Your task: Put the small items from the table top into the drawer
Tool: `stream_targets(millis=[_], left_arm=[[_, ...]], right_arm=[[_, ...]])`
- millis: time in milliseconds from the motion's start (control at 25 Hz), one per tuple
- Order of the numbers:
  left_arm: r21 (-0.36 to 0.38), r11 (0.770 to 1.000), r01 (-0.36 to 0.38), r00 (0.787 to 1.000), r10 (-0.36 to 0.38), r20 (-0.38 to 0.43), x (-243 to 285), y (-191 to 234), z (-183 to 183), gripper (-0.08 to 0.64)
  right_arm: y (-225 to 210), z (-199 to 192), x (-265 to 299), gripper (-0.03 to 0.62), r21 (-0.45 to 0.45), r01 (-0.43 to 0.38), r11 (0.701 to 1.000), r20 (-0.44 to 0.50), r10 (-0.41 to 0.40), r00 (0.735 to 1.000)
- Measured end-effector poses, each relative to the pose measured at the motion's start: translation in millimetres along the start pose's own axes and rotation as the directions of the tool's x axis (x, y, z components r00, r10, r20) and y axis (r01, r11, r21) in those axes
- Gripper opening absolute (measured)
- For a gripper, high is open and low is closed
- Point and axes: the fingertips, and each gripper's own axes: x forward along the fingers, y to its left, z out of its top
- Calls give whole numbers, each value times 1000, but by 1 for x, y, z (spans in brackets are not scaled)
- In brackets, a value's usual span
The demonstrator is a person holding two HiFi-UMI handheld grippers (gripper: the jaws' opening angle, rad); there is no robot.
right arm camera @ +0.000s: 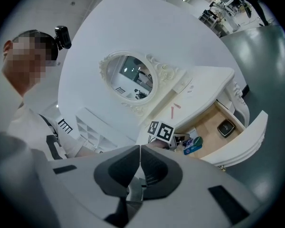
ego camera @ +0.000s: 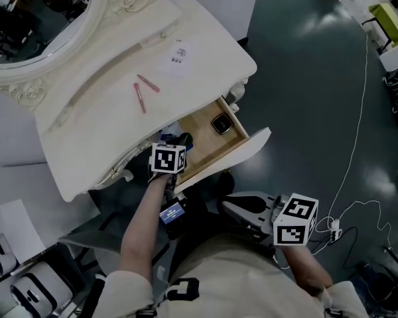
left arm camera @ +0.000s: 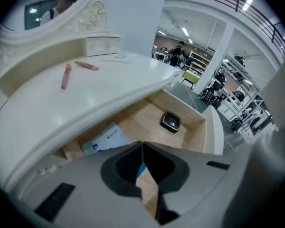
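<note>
Two pink clips (ego camera: 143, 91) lie side by side on the white dressing table (ego camera: 99, 131); the left gripper view shows these pink clips (left arm camera: 65, 76) at the upper left. Below the top, the wooden drawer (ego camera: 205, 152) stands pulled out. A small black box (ego camera: 220, 124) lies in it, and that black box (left arm camera: 171, 121) and a white-and-blue packet (left arm camera: 104, 139) show in the left gripper view. My left gripper (ego camera: 184, 140) hangs over the drawer's left part, jaws shut, nothing seen between them. My right gripper (ego camera: 235, 207) is shut and held back from the table, near my body.
An oval mirror (ego camera: 33, 18) in a carved white frame stands at the table's back. A small paper label (ego camera: 178, 53) lies near the table's right end. The drawer front (ego camera: 252, 148) sticks out over the dark floor (ego camera: 305, 91). A white cable (ego camera: 355, 151) runs across the floor at right.
</note>
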Motion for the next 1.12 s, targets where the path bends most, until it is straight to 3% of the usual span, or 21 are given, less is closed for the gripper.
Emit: stream_targets(millis=[200, 400, 760, 1120], left_arm=[[-34, 999, -10, 1000, 11, 29, -24, 0, -8, 54], [-5, 999, -47, 999, 47, 20, -44, 7, -19, 54], [-150, 988, -28, 989, 50, 141, -103, 8, -17, 54], [-157, 985, -68, 978, 97, 187, -151, 21, -31, 54]], right_arm=[[12, 0, 2, 29, -23, -34, 999, -12, 34, 999], [21, 2, 6, 29, -60, -63, 996, -29, 61, 998], [42, 11, 16, 29, -121, -120, 985, -36, 117, 993], [62, 16, 32, 29, -163, -162, 973, -73, 152, 986]])
